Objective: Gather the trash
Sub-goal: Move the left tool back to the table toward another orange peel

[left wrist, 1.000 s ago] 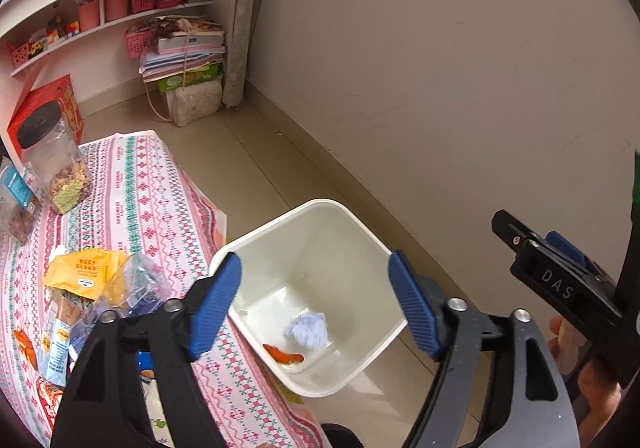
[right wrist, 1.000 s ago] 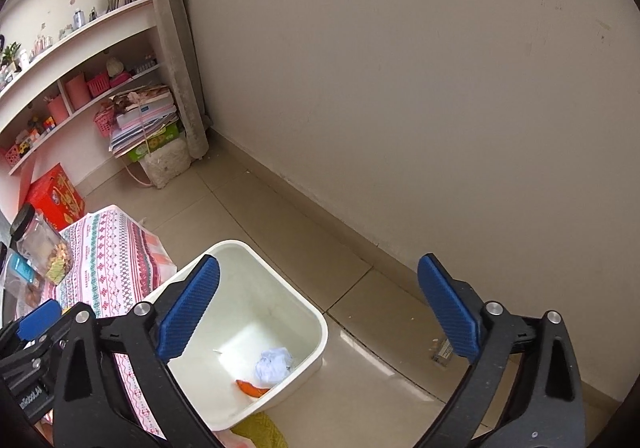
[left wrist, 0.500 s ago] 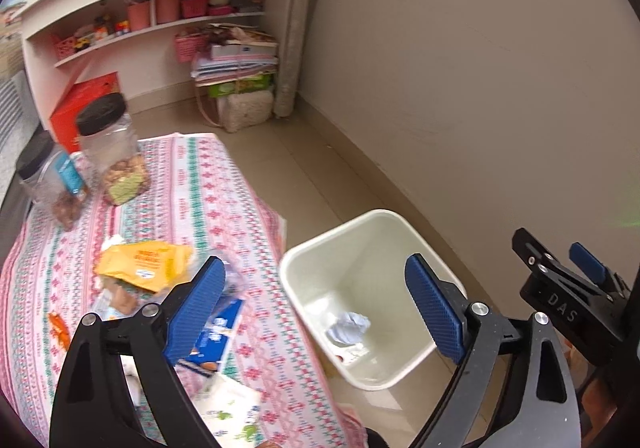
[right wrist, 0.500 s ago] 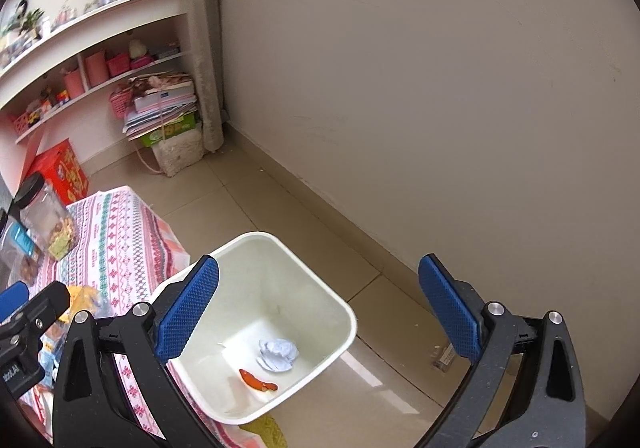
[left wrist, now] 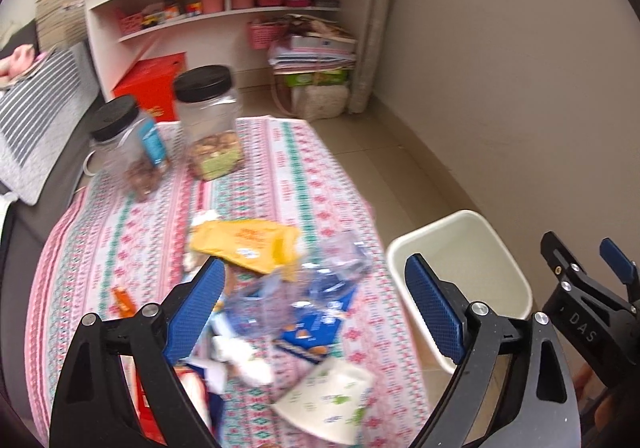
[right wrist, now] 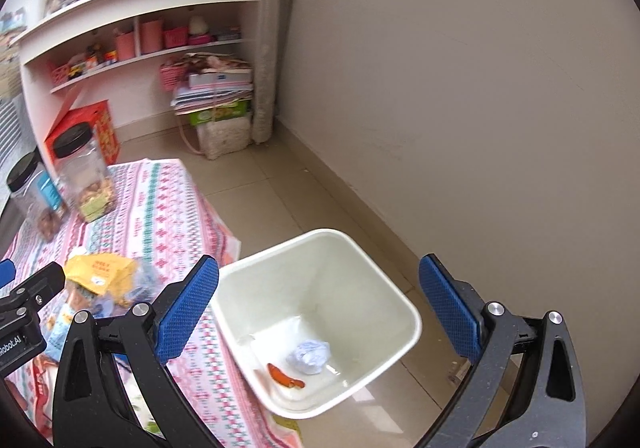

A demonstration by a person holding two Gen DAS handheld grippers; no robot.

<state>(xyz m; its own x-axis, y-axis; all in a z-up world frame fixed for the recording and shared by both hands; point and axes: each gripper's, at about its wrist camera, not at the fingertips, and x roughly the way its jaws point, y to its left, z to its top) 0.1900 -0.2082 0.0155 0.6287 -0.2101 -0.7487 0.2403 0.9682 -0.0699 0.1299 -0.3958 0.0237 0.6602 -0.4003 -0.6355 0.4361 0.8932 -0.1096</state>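
Jaws of left gripper [left wrist: 314,312] and right gripper [right wrist: 318,312] spread wide, holding nothing.

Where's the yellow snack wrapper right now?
In the left wrist view, the yellow wrapper lies on the patterned tablecloth, mid-table, just beyond the clear plastic bag and left of the white bin.

Soft, even daylight; the wrappers [left wrist: 280,288] on the counter [left wrist: 120,240] are smeared by motion blur; fisheye bends the shelves [right wrist: 140,8] and darkens the corners.
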